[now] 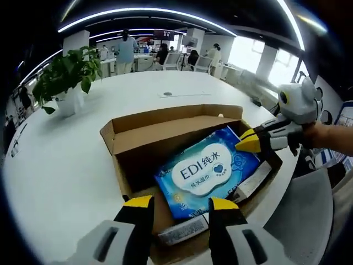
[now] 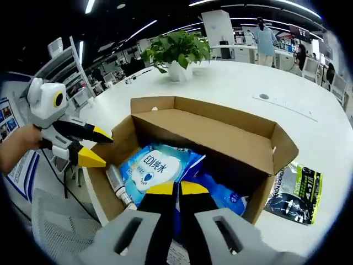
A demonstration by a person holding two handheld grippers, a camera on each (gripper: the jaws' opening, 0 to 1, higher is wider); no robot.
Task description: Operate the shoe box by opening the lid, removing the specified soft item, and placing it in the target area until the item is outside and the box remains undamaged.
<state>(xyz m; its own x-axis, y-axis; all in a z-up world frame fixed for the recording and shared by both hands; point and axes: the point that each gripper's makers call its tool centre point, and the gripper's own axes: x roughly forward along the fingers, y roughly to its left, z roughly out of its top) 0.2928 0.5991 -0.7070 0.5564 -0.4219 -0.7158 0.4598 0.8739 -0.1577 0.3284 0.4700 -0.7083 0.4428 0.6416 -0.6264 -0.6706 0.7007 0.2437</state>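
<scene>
Your left gripper (image 1: 179,205): two broad jaws, black along the inner length, each capped with a yellow tip; behind them the bodies turn pale grey, each with a dark slanted slot. In the right gripper view the same left gripper (image 2: 91,148) shows side-on: white-grey rounded housing, black mid-section, yellow wedge tips tapering to points.

Your right gripper (image 2: 177,190): the same build, black jaws with yellow caps, grey moulded shoulders with dark recesses. In the left gripper view the right gripper (image 1: 251,141) shows a white-grey head and black jaws ending in yellow.

Your hand (image 1: 322,135) shows bare at the wrist, no sleeve visible; likewise the other hand (image 2: 19,144).
</scene>
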